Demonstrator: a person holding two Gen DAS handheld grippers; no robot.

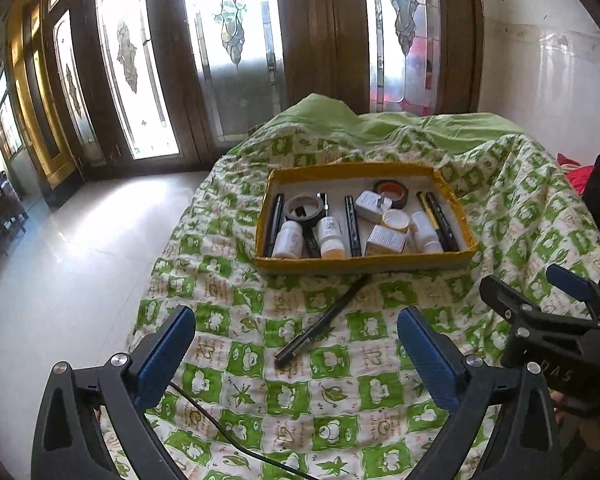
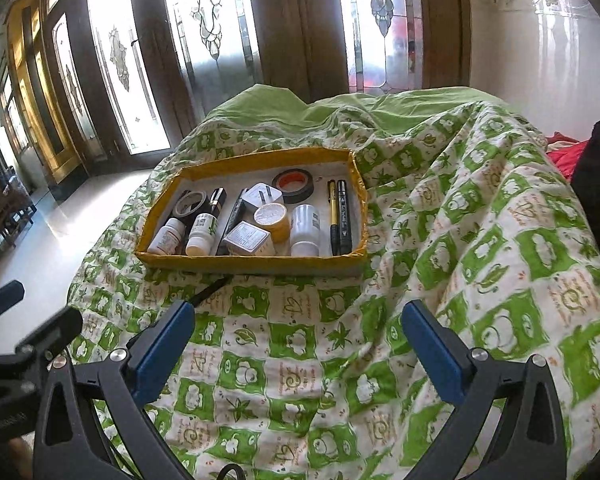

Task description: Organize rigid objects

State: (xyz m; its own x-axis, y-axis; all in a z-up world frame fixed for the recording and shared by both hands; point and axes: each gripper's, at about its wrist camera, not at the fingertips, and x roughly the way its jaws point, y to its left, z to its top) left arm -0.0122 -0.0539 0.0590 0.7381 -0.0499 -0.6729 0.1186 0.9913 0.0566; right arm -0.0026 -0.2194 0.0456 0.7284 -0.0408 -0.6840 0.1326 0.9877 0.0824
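A yellow-rimmed tray (image 1: 364,263) (image 2: 252,265) rests on the green-and-white quilt. Inside lie white bottles (image 1: 287,240) (image 2: 305,228), small boxes (image 1: 386,239) (image 2: 247,238), rolls of tape (image 1: 305,207) (image 2: 293,185) and pens (image 1: 352,220) (image 2: 343,216). A black pen (image 1: 322,318) lies loose on the quilt in front of the tray; in the right wrist view only its tip (image 2: 210,290) shows. My left gripper (image 1: 296,344) is open above the quilt just short of that pen, with nothing between its fingers. My right gripper (image 2: 298,338) is open and empty over bare quilt to the right.
The quilt (image 1: 340,400) (image 2: 480,240) drapes over a mound with folds on the right. A pale tiled floor (image 1: 60,280) drops away on the left. Wooden doors with patterned glass (image 1: 236,48) stand behind. A black cable (image 1: 228,436) trails across the near quilt. Red cloth (image 2: 564,156) lies at far right.
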